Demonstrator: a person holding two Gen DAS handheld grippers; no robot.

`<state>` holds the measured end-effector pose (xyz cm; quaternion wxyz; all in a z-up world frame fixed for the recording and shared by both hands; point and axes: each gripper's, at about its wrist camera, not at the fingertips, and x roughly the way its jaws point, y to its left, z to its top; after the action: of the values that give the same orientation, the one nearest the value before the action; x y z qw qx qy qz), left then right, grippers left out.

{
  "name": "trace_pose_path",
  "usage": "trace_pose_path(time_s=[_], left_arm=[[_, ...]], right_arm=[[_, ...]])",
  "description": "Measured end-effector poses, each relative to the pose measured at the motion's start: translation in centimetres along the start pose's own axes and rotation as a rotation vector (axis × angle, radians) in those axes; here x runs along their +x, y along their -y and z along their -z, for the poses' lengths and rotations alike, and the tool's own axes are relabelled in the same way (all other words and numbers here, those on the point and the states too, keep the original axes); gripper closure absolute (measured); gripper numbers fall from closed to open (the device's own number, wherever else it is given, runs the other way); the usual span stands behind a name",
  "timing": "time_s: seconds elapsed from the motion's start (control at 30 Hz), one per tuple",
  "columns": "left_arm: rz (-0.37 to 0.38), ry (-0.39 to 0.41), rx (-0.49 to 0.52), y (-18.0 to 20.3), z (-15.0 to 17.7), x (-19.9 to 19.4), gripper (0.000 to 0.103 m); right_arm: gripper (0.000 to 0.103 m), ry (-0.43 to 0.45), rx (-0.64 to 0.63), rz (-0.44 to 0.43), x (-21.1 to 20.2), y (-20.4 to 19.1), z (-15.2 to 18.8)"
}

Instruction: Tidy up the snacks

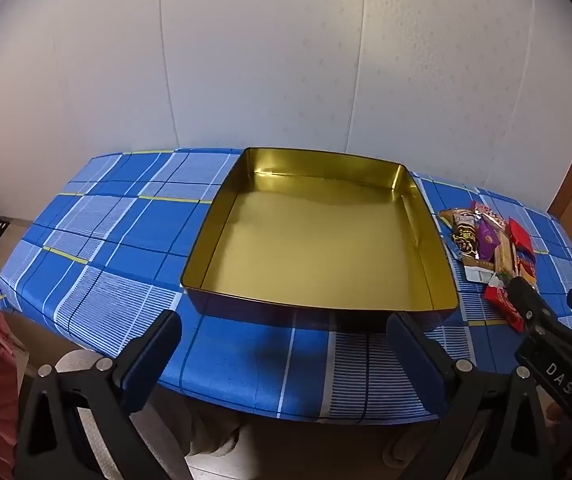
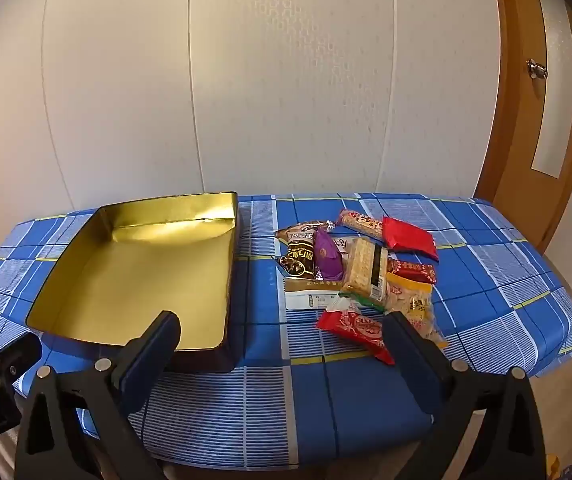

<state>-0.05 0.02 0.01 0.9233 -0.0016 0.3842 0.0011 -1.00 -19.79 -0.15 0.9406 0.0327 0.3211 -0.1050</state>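
Closest to me, the left gripper (image 1: pixel 284 356) hangs over the near edge of the table, its two dark fingers spread wide apart with nothing between them. Just beyond it on the blue plaid tablecloth (image 1: pixel 126 220) sits the gold tin (image 1: pixel 317 236), shallow, rectangular, its floor bare. To the right of the tin, near but not touching it, lies the heap of snacks (image 2: pixel 359 276): a brown packet, a purple one, a pale cracker bar, and several red wrappers overlapping each other. Over the near end of that heap hovers the right gripper (image 2: pixel 282 354), fingers also parted and holding nothing. Farther right stands a wooden door (image 2: pixel 541 112).
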Motion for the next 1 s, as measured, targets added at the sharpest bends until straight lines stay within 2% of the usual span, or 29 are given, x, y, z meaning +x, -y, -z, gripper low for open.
trace_pose_path(time_s=[0.1,0.13,0.37,1.0], left_arm=[[0.001,-0.014,-0.018,0.0,0.1,-0.2,0.0],[0.032,-0.038,-0.045,-0.6,0.0,0.7,0.0],[0.008,-0.077,-0.042,-0.4,-0.2,2.0,0.0],[-0.012,-0.055,-0.023,-0.6,-0.1,2.0,0.0]], right_arm=[[0.0,-0.025,-0.01,0.004,0.0,-0.3,0.0],[0.0,-0.028,-0.013,0.0,0.1,-0.4,-0.1],[0.0,-0.018,-0.018,-0.007,1.2,0.6,0.4],[0.0,-0.034,-0.007,-0.008,1.6,0.4,0.9]])
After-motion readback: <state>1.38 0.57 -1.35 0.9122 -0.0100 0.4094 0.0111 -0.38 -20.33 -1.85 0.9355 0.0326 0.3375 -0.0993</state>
